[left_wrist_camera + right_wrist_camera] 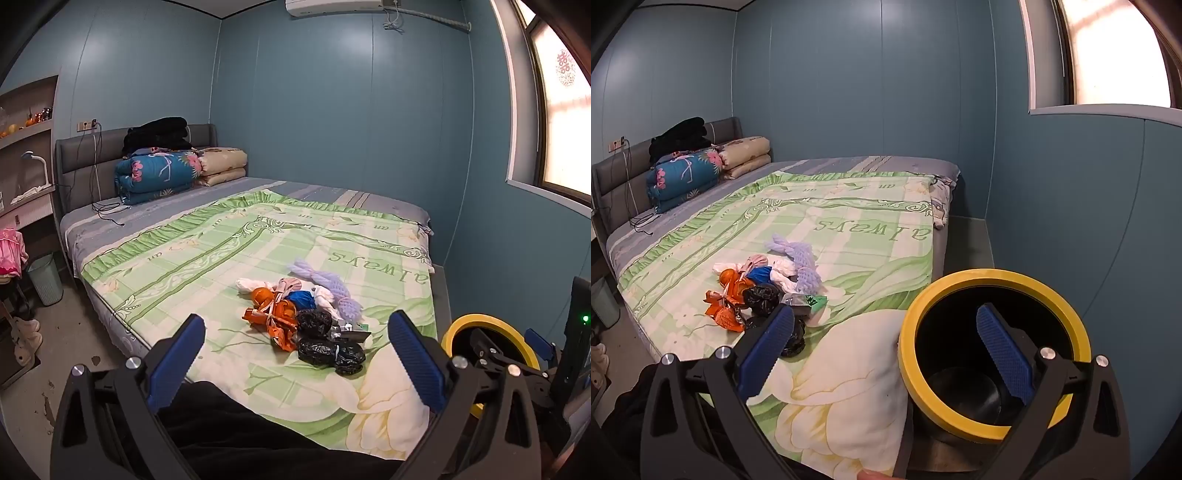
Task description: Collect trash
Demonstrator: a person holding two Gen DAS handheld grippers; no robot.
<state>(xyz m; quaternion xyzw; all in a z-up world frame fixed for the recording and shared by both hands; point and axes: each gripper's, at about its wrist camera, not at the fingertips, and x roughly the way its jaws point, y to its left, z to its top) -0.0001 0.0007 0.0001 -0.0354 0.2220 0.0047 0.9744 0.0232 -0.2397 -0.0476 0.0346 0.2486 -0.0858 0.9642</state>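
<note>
A heap of trash (pixel 303 314) lies on the green floral bedspread (pixel 207 254): orange wrappers (pixel 275 317), black crumpled bags (pixel 330 352), a blue piece, white pieces and a lilac foam net (pixel 332 284). The heap also shows in the right wrist view (pixel 764 291). A black bin with a yellow rim (pixel 993 354) stands beside the bed's near right corner. My left gripper (pixel 295 354) is open and empty, hovering short of the heap. My right gripper (pixel 886 343) is open and empty, its right finger over the bin's mouth.
Folded quilts (pixel 162 173) and dark clothes are piled at the headboard, with a cable on the sheet. A pale green waste basket (pixel 46 278) and shoes are on the floor left of the bed. Shelves stand at the left wall. A window is on the right.
</note>
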